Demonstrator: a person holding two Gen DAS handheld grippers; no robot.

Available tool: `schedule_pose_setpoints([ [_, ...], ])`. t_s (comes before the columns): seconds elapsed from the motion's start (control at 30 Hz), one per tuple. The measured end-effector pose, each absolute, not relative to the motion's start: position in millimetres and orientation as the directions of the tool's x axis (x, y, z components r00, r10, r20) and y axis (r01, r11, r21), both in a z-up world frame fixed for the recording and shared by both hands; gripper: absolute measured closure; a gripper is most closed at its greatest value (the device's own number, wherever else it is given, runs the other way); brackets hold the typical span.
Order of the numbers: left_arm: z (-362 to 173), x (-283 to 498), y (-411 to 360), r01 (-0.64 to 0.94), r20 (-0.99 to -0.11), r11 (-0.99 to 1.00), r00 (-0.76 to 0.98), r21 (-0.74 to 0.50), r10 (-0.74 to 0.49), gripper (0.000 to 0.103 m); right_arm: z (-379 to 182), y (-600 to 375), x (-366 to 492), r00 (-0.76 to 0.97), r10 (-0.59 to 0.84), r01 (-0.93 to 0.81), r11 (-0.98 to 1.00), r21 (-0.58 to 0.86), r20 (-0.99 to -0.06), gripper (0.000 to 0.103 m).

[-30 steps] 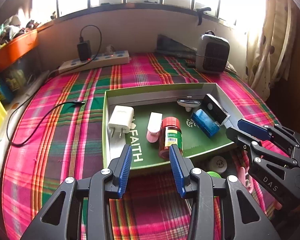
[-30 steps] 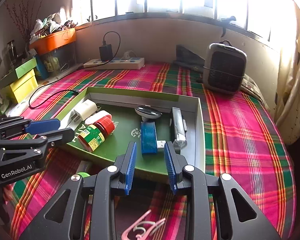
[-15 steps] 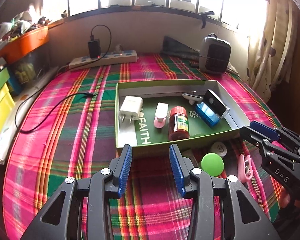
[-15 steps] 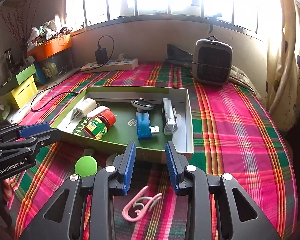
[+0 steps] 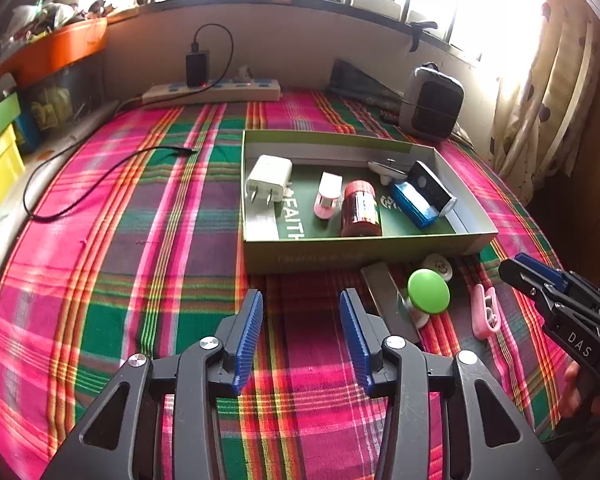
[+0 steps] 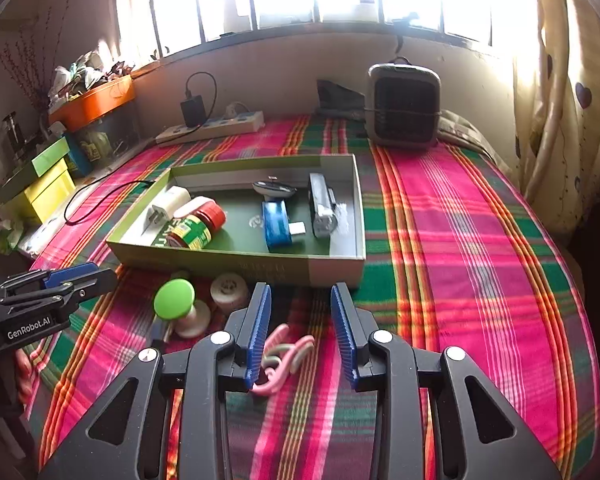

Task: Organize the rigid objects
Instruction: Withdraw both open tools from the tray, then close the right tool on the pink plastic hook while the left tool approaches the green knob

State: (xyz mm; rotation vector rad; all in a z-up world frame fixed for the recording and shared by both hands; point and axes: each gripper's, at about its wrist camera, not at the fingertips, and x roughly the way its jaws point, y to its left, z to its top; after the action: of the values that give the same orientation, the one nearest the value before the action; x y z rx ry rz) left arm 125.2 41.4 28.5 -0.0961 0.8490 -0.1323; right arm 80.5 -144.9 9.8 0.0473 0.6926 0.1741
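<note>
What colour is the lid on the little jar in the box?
Red. The jar's lid shows best in the right wrist view.

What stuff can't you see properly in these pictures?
- Pink clip: right wrist view, partly behind the right gripper finger, blurred.
- Dark flat bar: left wrist view, partly under the green knob.
- Box front lettering: too faint to read.

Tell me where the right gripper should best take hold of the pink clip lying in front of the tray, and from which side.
Probably from above, closing across the pink clip at its narrow joined arms rather than the looped end. It lies flat on the plaid cloth, just below the open right gripper, so a side approach gets little purchase. The green tray sits beyond, leaving room.
</note>
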Motion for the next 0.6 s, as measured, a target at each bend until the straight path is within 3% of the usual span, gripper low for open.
schedule_pose_setpoints([
  [0.27, 23, 123, 43, 0.086, -0.746, 0.981, 0.64, -0.172, -0.187, 0.061, 0, -143, 73, 0.728, 0.197, -0.154, 0.98, 0.124, -0.657, 0.068],
  [0.33, 22, 123, 43, 0.09, -0.746, 0.98, 0.637, -0.179, -0.194, 0.061, -2, -139, 73, 0.721, 0.196, -0.158, 0.98, 0.118, -0.665, 0.045],
  [0.37, 22, 123, 44, 0.09, -0.745, 0.979, 0.637, -0.181, -0.196, 0.06, -3, -138, 73, 0.717, 0.197, -0.159, 0.98, 0.118, -0.669, 0.041],
  [0.6, 19, 123, 43, 0.104, -0.747, 0.975, 0.629, -0.196, -0.217, 0.06, -12, -126, 76, 0.69, 0.159, -0.139, 0.987, 0.086, -0.706, 0.04],
])
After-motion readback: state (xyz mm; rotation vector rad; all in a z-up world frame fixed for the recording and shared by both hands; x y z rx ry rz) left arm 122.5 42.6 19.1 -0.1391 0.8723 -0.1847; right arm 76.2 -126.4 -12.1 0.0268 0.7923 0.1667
